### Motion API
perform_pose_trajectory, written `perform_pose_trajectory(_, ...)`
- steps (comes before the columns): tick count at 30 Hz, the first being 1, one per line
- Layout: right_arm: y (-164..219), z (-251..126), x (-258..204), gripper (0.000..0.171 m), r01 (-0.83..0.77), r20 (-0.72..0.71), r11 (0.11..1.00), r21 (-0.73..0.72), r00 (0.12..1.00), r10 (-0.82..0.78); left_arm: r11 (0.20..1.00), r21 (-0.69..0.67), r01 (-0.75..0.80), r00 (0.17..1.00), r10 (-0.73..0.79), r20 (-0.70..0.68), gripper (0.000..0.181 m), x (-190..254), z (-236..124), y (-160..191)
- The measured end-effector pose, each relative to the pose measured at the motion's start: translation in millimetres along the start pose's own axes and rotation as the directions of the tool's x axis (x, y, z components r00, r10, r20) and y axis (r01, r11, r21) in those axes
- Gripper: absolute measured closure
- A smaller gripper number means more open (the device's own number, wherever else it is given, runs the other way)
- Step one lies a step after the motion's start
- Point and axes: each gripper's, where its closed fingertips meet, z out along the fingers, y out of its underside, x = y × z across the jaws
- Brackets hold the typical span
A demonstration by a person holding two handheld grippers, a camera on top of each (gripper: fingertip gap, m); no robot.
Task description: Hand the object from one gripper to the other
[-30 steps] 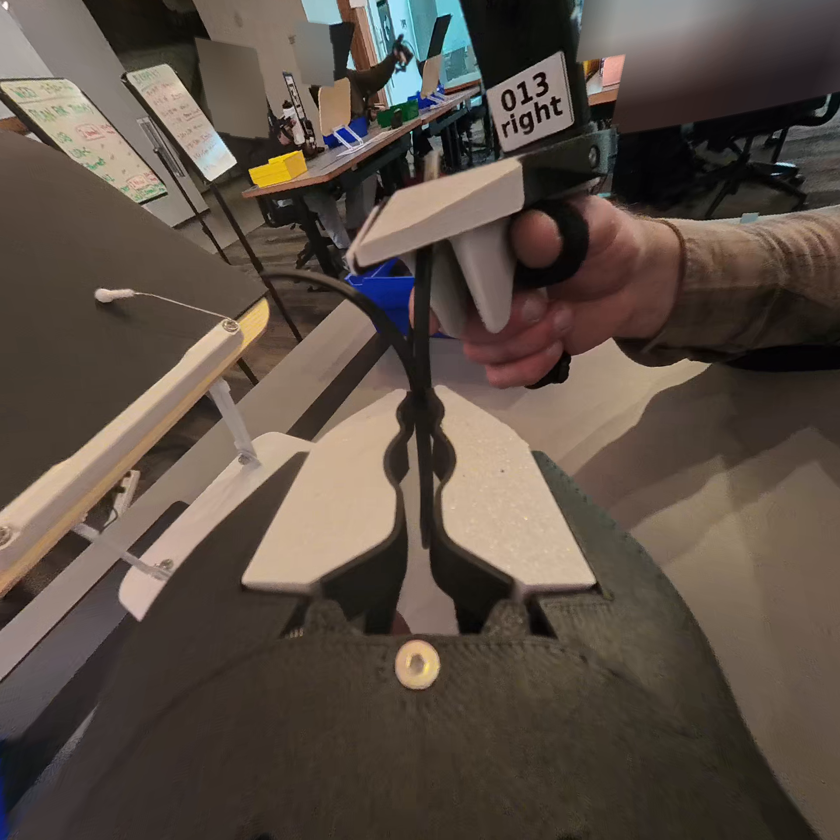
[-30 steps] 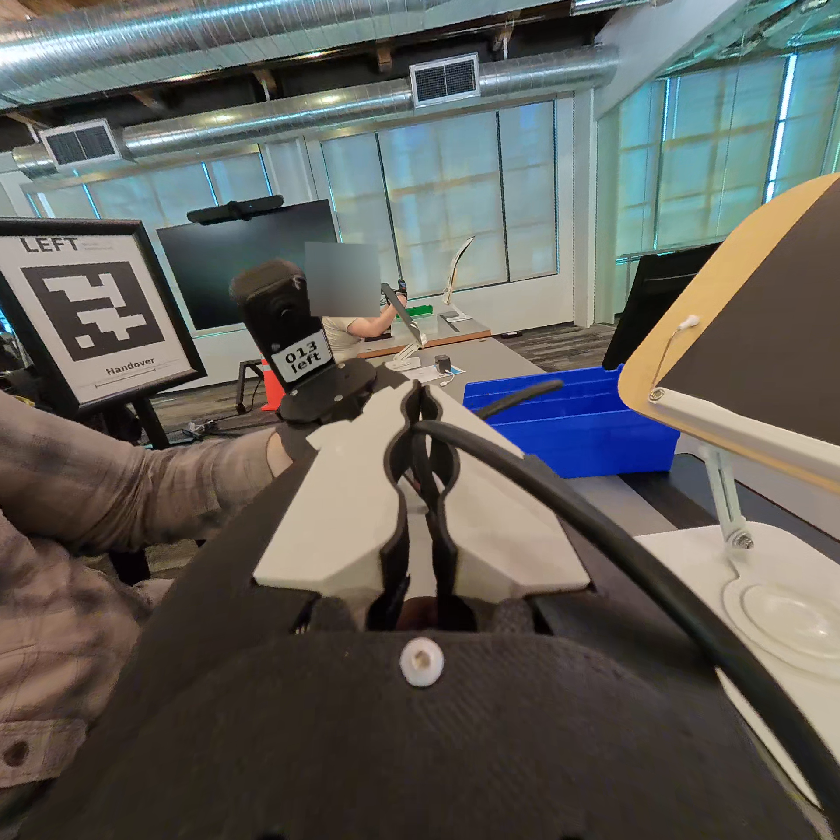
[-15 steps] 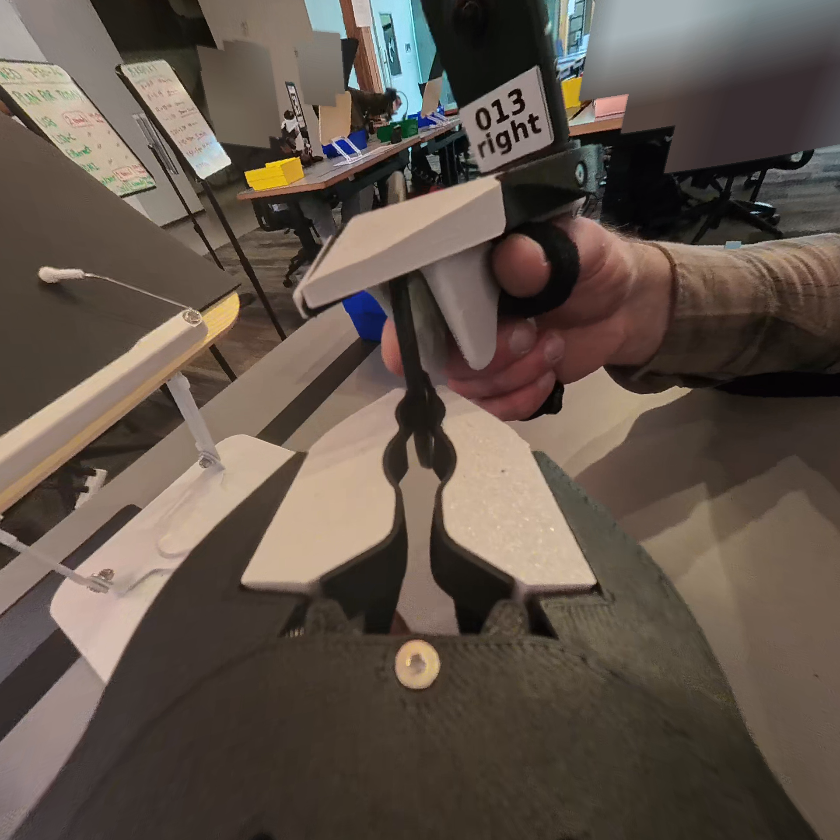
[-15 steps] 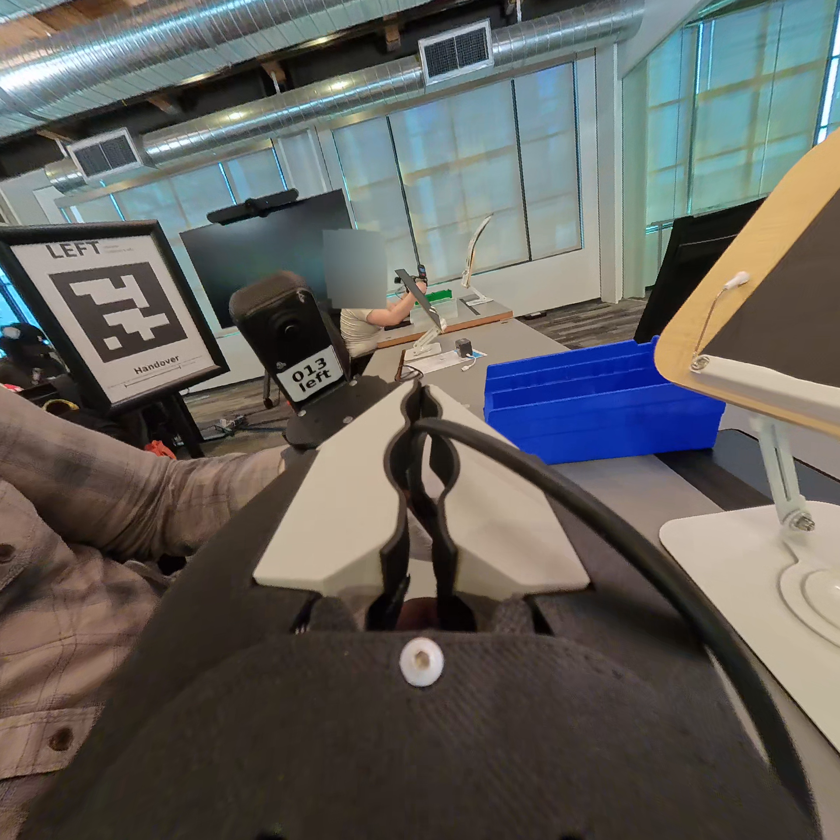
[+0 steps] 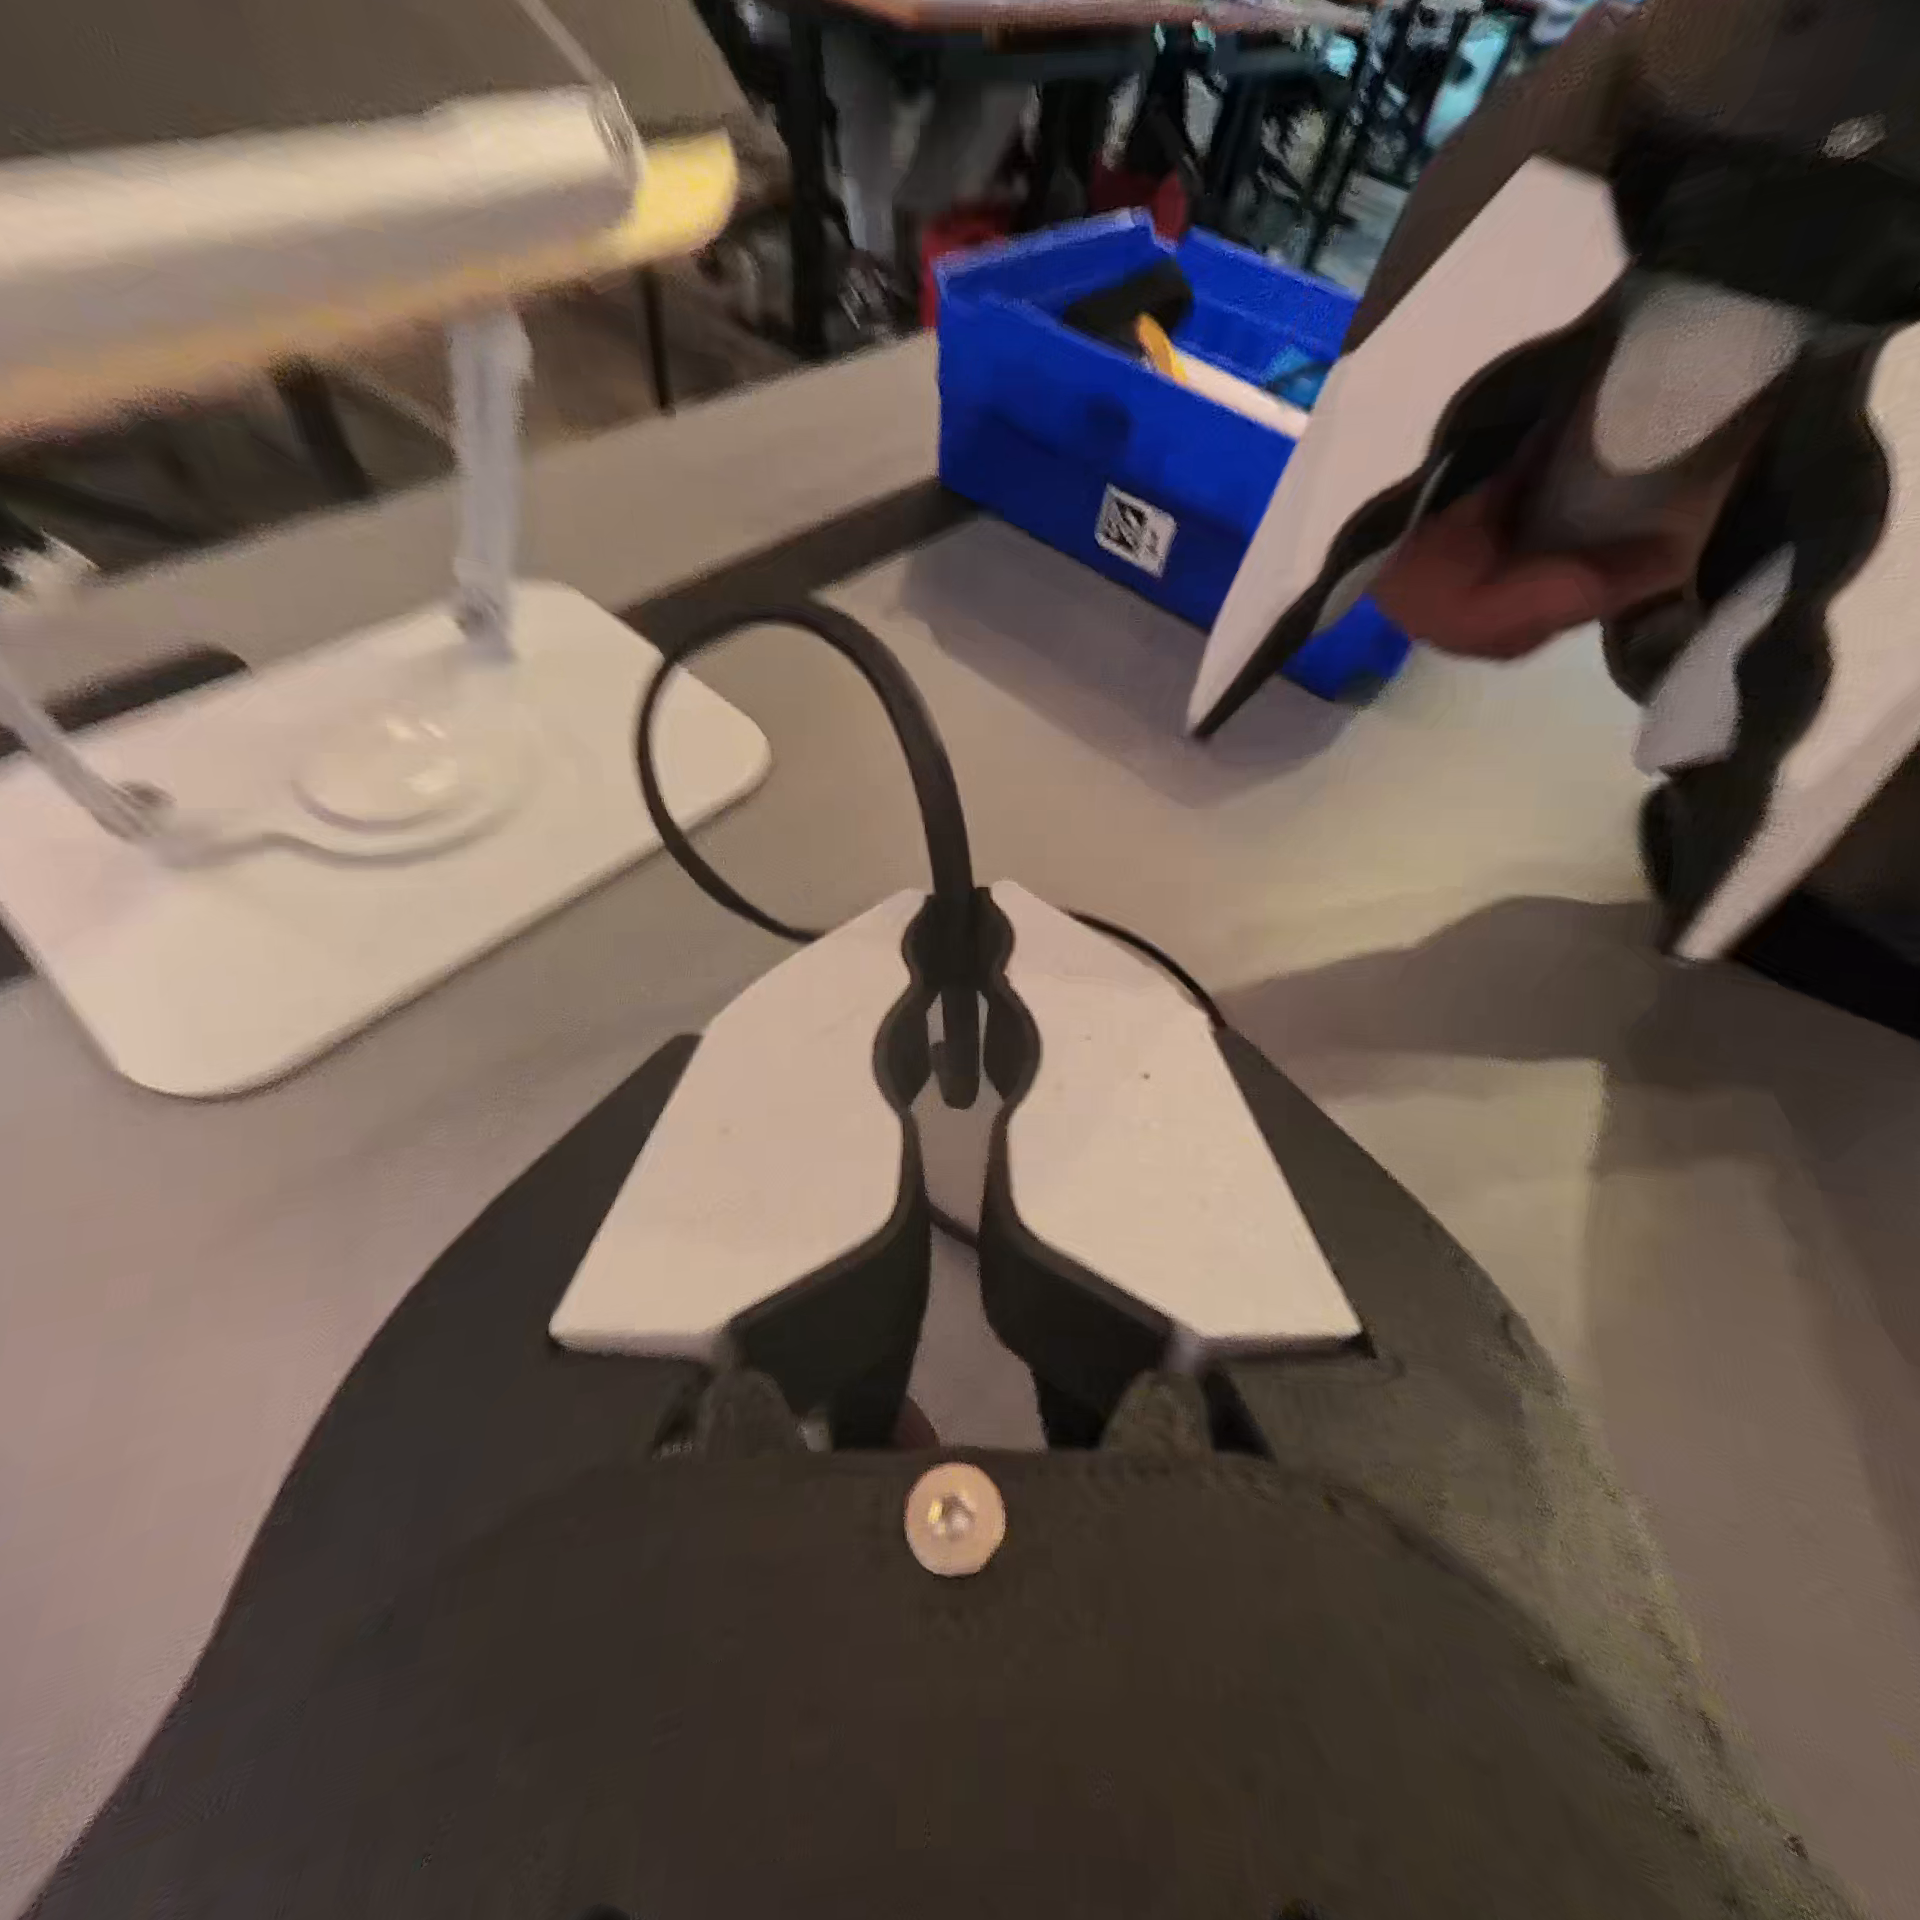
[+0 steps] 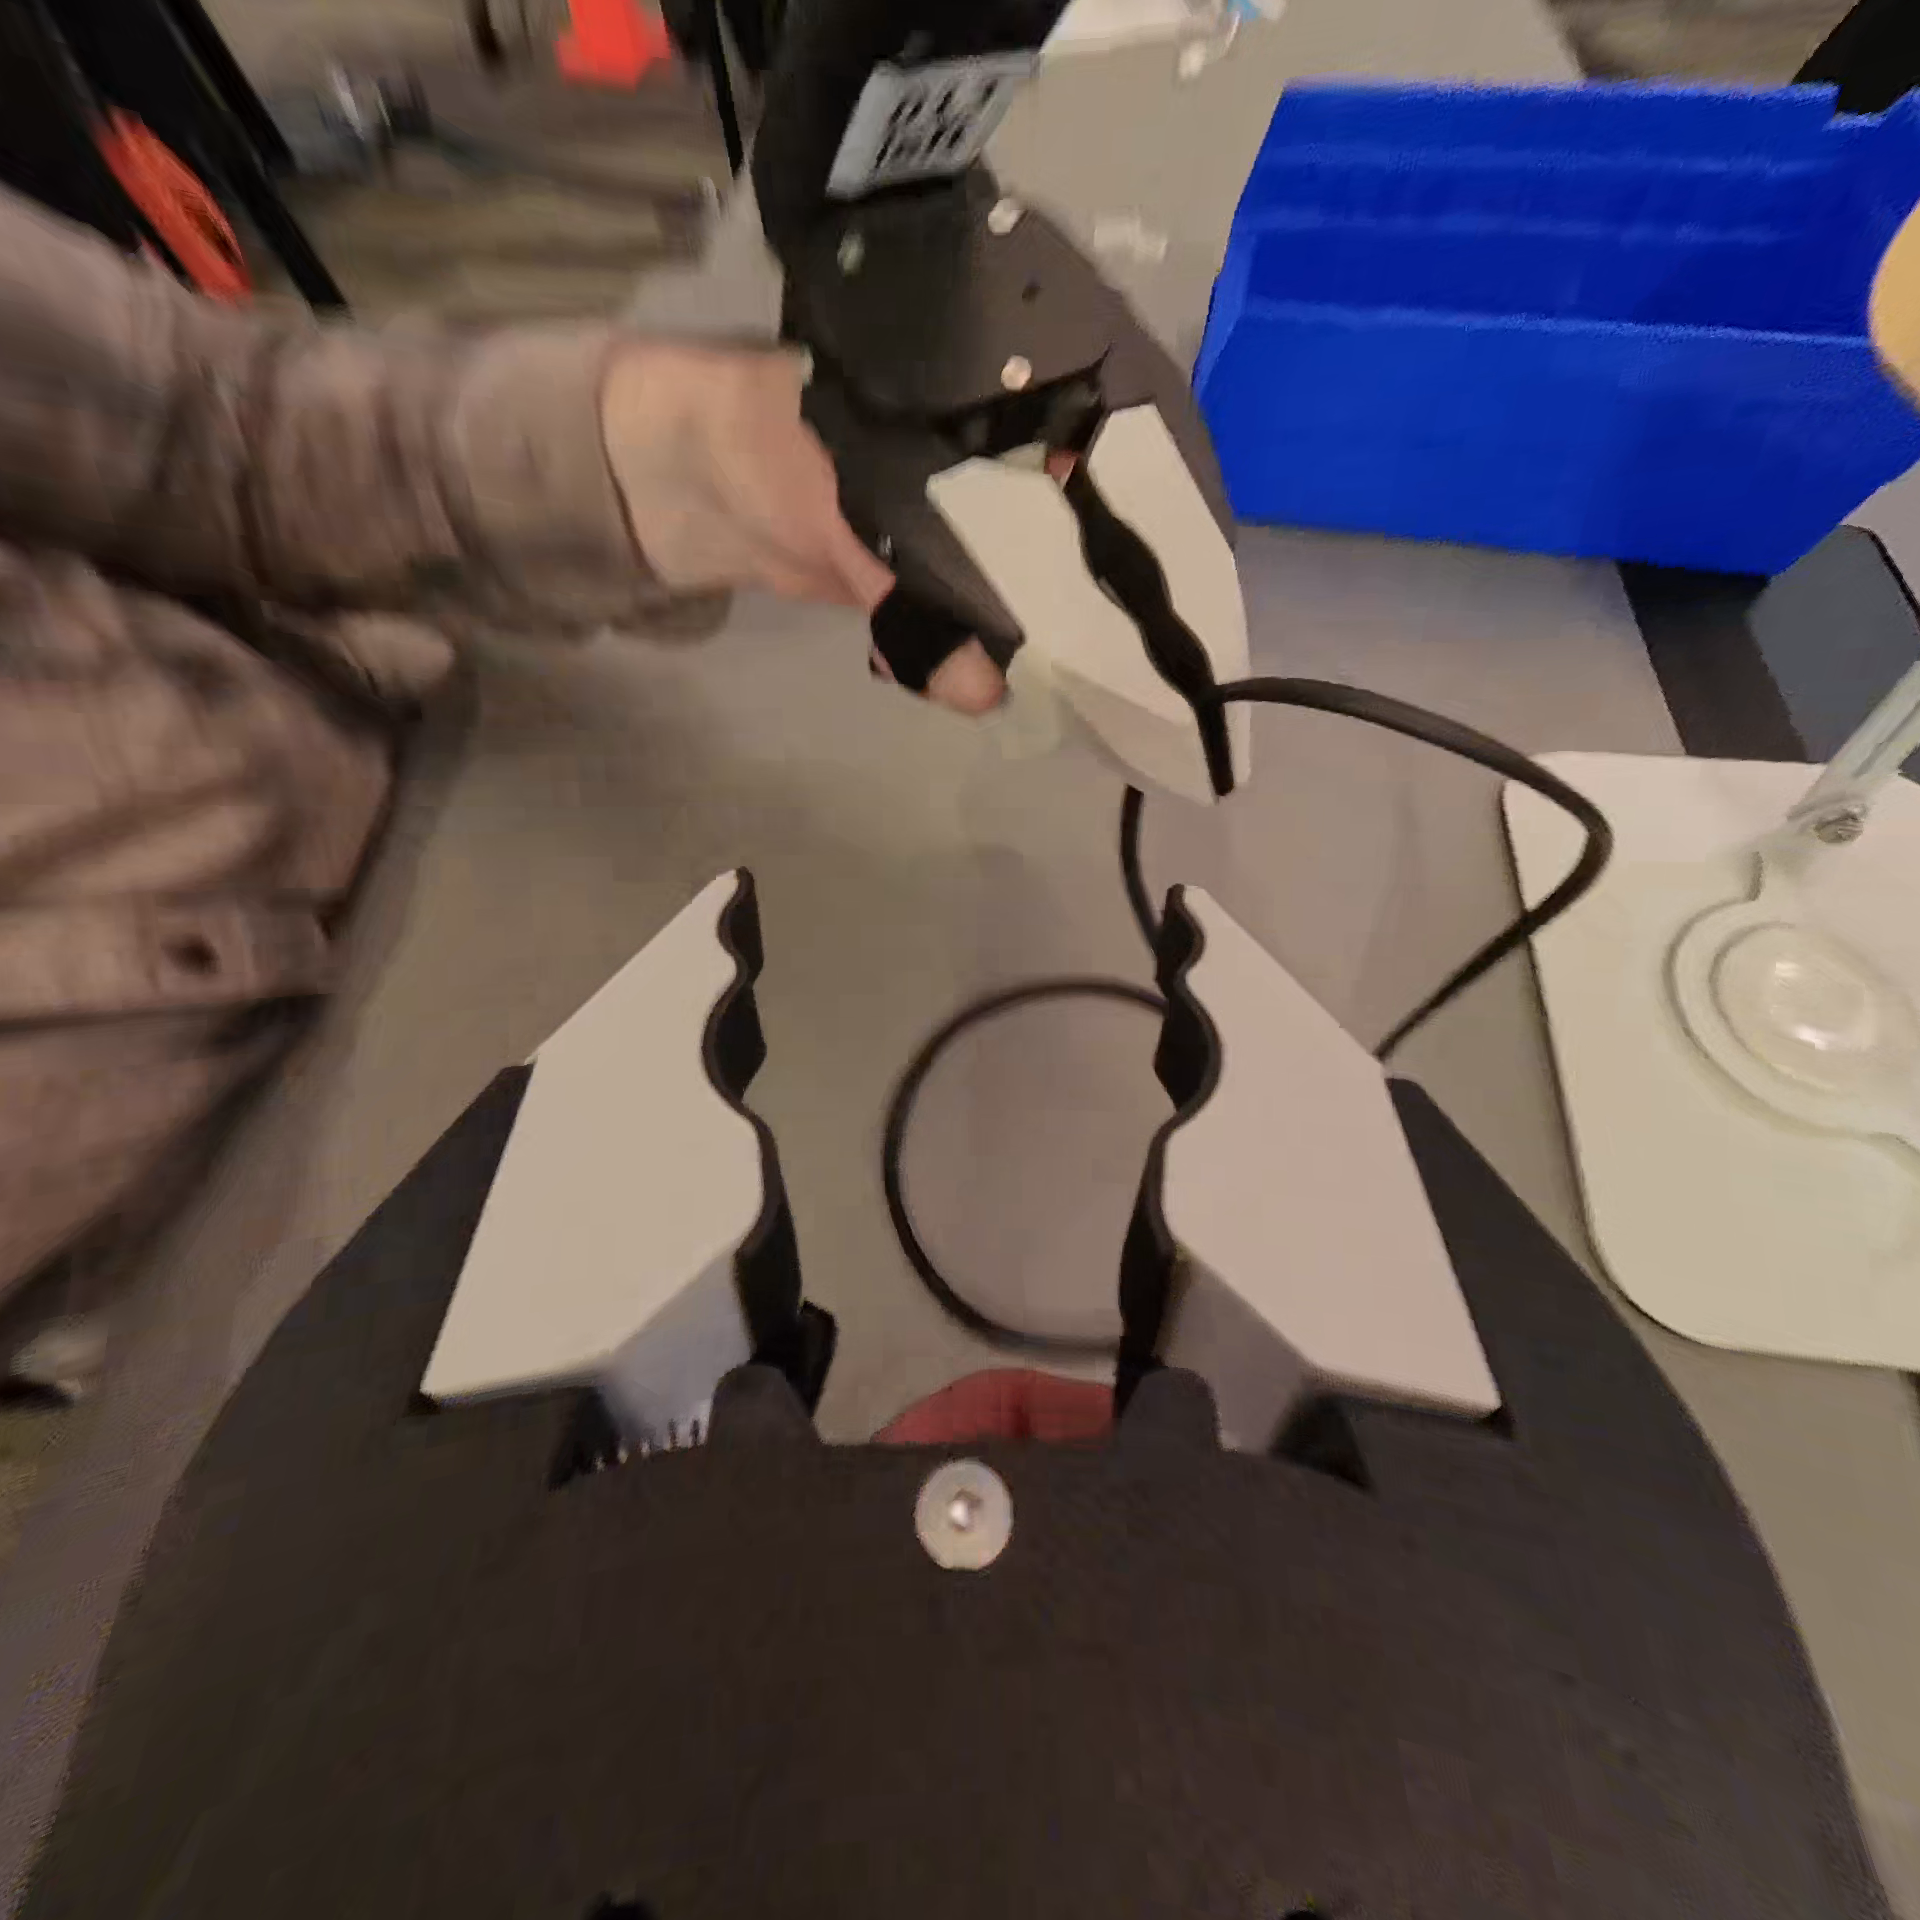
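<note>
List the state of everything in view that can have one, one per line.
Left gripper: shut on the black cable.
Right gripper: open, holding nothing.
Black cable: held at one end, looping down to the table.
Blue bin: open-topped, things inside.
White stand: upright on the table.

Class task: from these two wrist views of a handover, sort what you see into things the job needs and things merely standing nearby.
Part of the job:
black cable, loop trailing on the table
left gripper, shut on the cable
right gripper, open, holding nothing

Just nearby:
blue bin
white stand base
grey table
</note>
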Motion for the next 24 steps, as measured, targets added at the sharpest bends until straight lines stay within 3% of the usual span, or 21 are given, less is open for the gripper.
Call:
perform_pose_trajectory(5, 40.3, -4.4, -0.2, 0.117, 0.252, -0.025, 0.942, -0.22, 0.964, -0.264, 0.982, -0.061, 0.178, 0.982, -0.181, -0.046, 0.177, 4.0, 12.0, 29.3)
perform_pose_trajectory(9, 76.6, 24.9, -15.1, 0.12, 0.33, 0.09, 0.873, -0.359, 0.943, -0.32, 0.955, -0.048, 0.294, 0.954, -0.297, -0.049, 0.177, -1.8, 12.8, 40.3)
perform_pose_trajectory(12, 93.5, 60.2, -11.3, 0.116, 0.277, 0.067, 0.86, -0.428, 0.959, -0.275, 0.944, -0.021, 0.328, 0.944, -0.328, -0.02, 0.177, -10.8, 7.4, 41.8)
perform_pose_trajectory(15, 98.4, 86.2, 5.8, 0.109, 0.141, -0.05, 0.891, -0.432, 0.982, -0.18, 0.929, -0.025, 0.368, 0.929, -0.369, -0.026, 0.177, -11.6, 4.4, 47.4)
perform_pose_trajectory(19, 105.5, 100.5, 13.9, 0.102, 0.031, -0.109, 0.908, -0.417, 0.99, -0.084, 0.914, -0.049, 0.404, 0.915, -0.404, -0.004, 0.177, -11.9, 7.7, 63.7)
perform_pose_trajectory(24, 113.5, 111.9, 12.4, 0.122, -0.05, -0.112, 0.914, -0.403, 0.994, 0.005, 0.887, -0.043, 0.459, 0.888, -0.459, 0.014, 0.177, -17.1, 9.1, 75.3)
